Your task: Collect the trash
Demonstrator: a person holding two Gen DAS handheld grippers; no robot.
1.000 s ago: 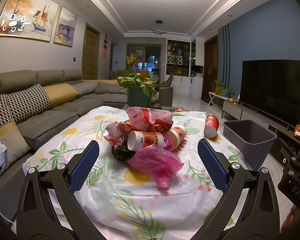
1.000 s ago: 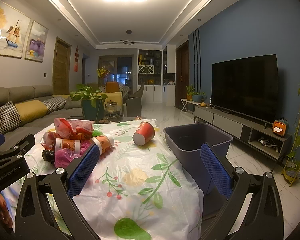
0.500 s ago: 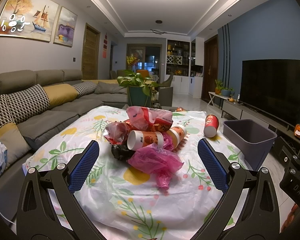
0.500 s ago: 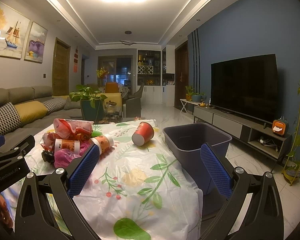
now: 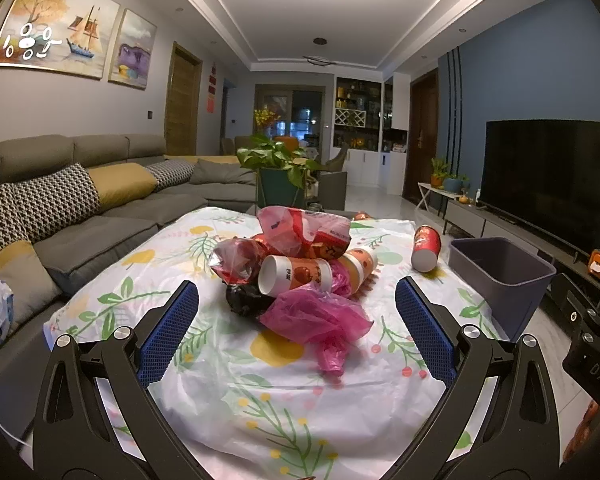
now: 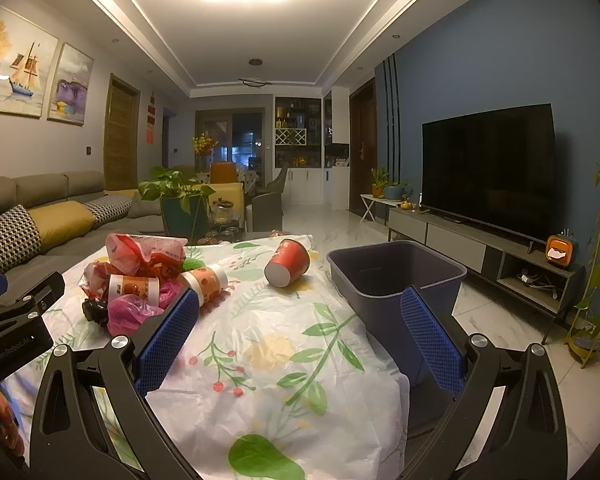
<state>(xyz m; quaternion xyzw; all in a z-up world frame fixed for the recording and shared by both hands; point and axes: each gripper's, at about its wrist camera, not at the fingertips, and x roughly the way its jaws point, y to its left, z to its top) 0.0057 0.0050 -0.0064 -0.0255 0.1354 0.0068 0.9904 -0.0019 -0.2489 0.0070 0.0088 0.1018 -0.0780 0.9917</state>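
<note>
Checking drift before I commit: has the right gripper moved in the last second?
Barely. In its own view the red cup and grey bin sit marginally lower and farther left, suggesting the right gripper tilted slightly.

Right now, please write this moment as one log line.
left gripper: open, empty | right gripper: open, empty | trash pile: on table | bin: empty

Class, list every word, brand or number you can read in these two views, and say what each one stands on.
"GenRobot.AI": on the black body of the left gripper, seen in the right wrist view.
"DAS": on the black body of the right gripper, cut off at the edge.
Print on the cups and red bags: too blurred to read.
</note>
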